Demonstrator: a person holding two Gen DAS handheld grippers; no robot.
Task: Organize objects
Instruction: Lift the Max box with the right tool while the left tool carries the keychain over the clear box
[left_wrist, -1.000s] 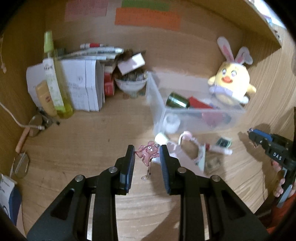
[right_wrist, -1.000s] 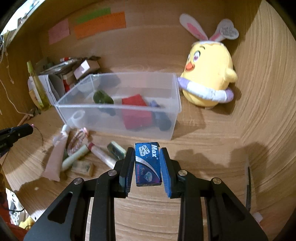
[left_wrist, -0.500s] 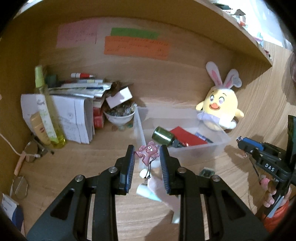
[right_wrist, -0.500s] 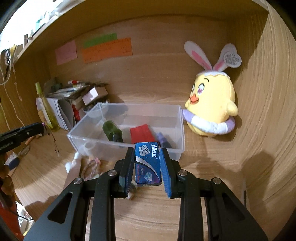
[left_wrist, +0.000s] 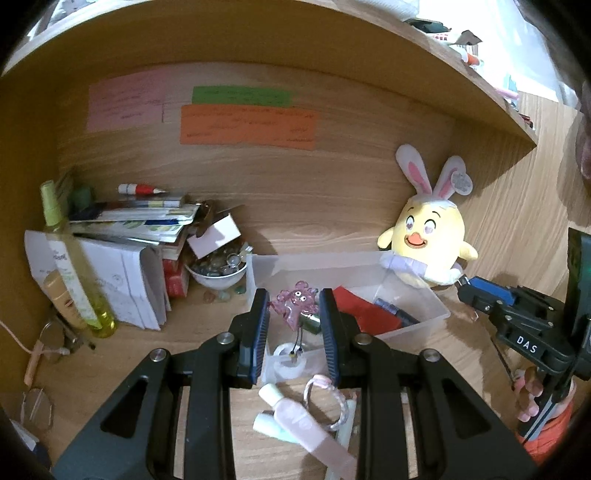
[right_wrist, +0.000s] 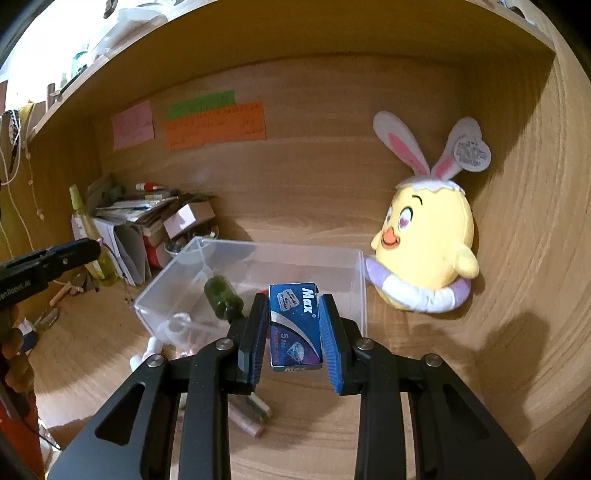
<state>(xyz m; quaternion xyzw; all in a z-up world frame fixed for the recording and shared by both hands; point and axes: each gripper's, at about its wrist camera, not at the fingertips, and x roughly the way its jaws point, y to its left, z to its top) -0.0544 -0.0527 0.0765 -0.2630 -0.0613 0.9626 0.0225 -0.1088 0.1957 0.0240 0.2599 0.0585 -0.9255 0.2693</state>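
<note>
My left gripper (left_wrist: 294, 306) is shut on a pink translucent charm (left_wrist: 294, 302) with a dangling cord, held above the near left end of the clear plastic bin (left_wrist: 424, 317). My right gripper (right_wrist: 293, 314) is shut on a blue "Max" blade box (right_wrist: 294, 325), held above the bin's near wall (right_wrist: 258, 280). The bin holds a dark green bottle (right_wrist: 221, 297), a red item (left_wrist: 365, 314) and a dark blue item (left_wrist: 393, 312). The right gripper also shows in the left wrist view (left_wrist: 467, 290) at the right, the left gripper in the right wrist view (right_wrist: 92, 249) at the left.
A yellow bunny-eared plush (left_wrist: 428, 240) leans at the bin's right end. Books, papers and a bowl of beads (left_wrist: 218, 267) crowd the back left with a yellow-green bottle (left_wrist: 74, 266). A pink tube (left_wrist: 314, 432), a bracelet (left_wrist: 328, 402) and a tape roll (left_wrist: 288, 363) lie before the bin.
Both grippers have risen and moved forward toward the bin with their loads. The charm has come up off the desk and now hangs over the bin's near end.
</note>
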